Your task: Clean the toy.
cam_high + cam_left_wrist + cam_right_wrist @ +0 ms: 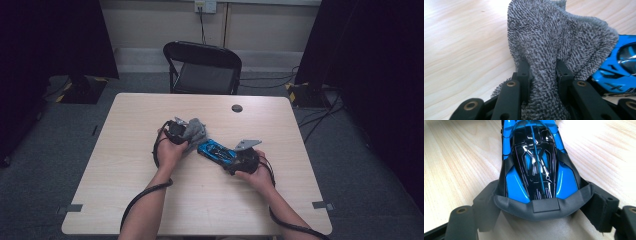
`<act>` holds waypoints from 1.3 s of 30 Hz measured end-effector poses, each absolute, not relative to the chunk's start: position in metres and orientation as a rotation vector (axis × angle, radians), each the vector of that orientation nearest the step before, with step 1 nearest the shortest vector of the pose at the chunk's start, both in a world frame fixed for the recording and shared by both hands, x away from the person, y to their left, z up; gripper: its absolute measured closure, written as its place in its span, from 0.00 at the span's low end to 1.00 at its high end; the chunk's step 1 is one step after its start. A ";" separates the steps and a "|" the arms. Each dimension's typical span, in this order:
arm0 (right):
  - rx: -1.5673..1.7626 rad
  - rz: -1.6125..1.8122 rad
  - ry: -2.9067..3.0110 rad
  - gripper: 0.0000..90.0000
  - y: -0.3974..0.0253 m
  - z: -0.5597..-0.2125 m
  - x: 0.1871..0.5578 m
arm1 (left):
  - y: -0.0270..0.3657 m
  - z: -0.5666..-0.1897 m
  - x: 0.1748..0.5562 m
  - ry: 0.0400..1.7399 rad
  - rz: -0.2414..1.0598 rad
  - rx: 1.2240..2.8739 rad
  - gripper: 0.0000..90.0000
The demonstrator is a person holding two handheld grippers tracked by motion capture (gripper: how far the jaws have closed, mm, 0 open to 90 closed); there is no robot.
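Observation:
A grey fuzzy cloth (554,47) is bunched up between the jaws of my left gripper (541,72), which is shut on it; in the high view the cloth (196,130) rests on the table beside the car's front end. A blue and black toy car (536,162) lies on the wooden table (150,200), and my right gripper (541,202) is shut on its rear end, one jaw on each side. From above, the car (216,150) points up-left toward the cloth, with my right gripper (240,159) behind it and my left gripper (181,133) at the cloth.
A black folding chair (202,67) stands past the table's far edge. A dark round cable hole (237,108) sits in the tabletop near the far edge. Cables trail from both grippers toward the front edge.

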State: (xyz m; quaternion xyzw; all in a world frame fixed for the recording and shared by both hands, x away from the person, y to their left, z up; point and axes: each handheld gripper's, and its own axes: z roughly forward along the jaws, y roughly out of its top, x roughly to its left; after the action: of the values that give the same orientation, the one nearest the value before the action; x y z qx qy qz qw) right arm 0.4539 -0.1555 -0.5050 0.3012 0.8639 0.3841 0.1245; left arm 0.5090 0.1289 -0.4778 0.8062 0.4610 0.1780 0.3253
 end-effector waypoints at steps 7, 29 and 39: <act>0.878 1.120 2.518 0.26 -0.155 -0.505 0.454 | 0.146 -0.456 0.503 1.207 0.492 2.060 0.79; 0.877 1.120 2.518 0.26 -0.155 -0.505 0.454 | 0.109 -0.423 0.472 0.990 0.414 2.024 0.79; 0.877 1.120 2.518 0.26 -0.155 -0.505 0.454 | 0.079 -0.427 0.462 0.901 0.354 2.058 0.79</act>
State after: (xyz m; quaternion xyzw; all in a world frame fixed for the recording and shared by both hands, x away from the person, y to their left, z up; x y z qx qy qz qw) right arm 0.4539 -0.1555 -0.5050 0.3009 0.8639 0.3843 0.1247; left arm 0.4616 0.0793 -0.4273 0.8212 0.3593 0.1414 0.4202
